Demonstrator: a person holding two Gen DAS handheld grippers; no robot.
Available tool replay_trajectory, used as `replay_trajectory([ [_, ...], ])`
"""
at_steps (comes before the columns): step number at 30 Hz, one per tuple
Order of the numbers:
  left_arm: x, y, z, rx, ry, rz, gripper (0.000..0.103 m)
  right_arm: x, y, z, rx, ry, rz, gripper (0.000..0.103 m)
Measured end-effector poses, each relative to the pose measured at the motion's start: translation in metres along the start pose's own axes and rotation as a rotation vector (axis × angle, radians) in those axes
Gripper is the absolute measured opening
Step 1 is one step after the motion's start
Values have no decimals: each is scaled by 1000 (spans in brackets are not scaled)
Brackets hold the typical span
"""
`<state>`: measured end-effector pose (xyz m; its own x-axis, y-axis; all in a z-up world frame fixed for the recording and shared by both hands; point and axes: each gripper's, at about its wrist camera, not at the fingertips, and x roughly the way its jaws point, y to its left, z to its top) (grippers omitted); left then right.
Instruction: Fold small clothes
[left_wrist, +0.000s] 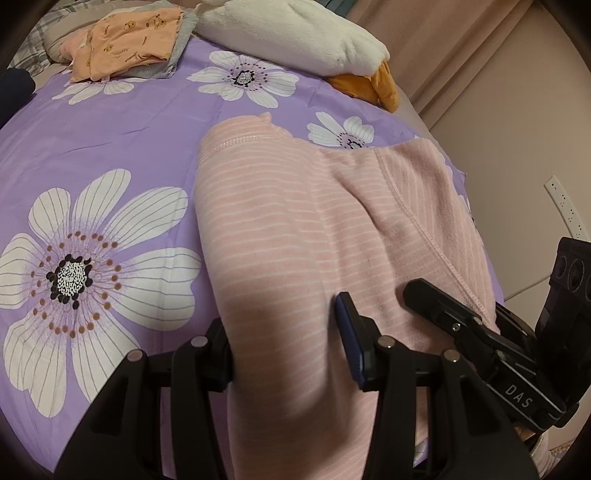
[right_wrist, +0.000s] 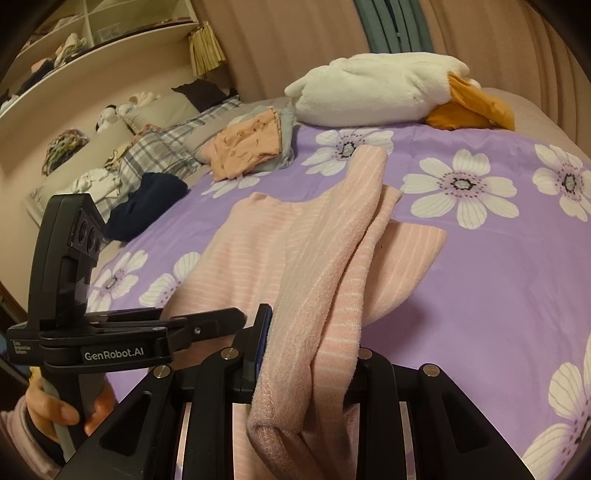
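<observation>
Left wrist view: left tongs (left_wrist: 288, 347) sit wide around a raised bulge of the pink striped garment (left_wrist: 280, 221), fingers either side of it; whether they actually pinch the cloth I cannot tell. Garment lies on the purple floral bedspread (left_wrist: 110, 129) near the bed's near edge, body spread flat toward the middle of the bed, hem stitching facing up. Right tongs (right_wrist: 306, 354) are closed on a bunched sleeve or side panel of the same garment, lifted clear of the bed so the cloth drapes down from the grip; likely reason: carrying that flap across the body for a fold, with the left side pinning or lifting the opposite part so the body does not drag. Right gripper's body also shows in the left view at the bed's right edge, just beside the garment. Folded orange printed clothes (left_wrist: 125, 40) on grey ones sit at the far left corner by the white plush toy (right_wrist: 376, 88), presumably the done stack, kept well apart from the working area. Dark navy item (right_wrist: 147, 206) by the pillows, state unclear.
</observation>
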<state>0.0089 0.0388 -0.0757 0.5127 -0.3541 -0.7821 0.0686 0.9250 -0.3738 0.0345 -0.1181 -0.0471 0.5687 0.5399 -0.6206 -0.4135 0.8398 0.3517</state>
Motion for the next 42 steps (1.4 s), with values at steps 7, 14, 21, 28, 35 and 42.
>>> replay_trajectory([
  [7, 5, 10, 8, -5, -1, 2, 46, 11, 4, 4, -8, 12, -3, 28],
  [14, 11, 18, 22, -1, -1, 7, 46, 21, 4, 11, -4, 10, -1, 28],
  [21, 21, 20, 37, 6, -2, 8, 46, 30, -1, 20, -6, 5, -8, 28],
  [28, 31, 19, 54, 24, -9, 13, 46, 35, -8, 29, -5, -10, -16, 28],
  [35, 43, 17, 69, 42, -12, 16, 46, 43, -20, 39, -1, -23, -19, 28],
  [42, 53, 18, 82, 57, -10, 25, 46, 53, -29, 47, 6, -29, -24, 28],
])
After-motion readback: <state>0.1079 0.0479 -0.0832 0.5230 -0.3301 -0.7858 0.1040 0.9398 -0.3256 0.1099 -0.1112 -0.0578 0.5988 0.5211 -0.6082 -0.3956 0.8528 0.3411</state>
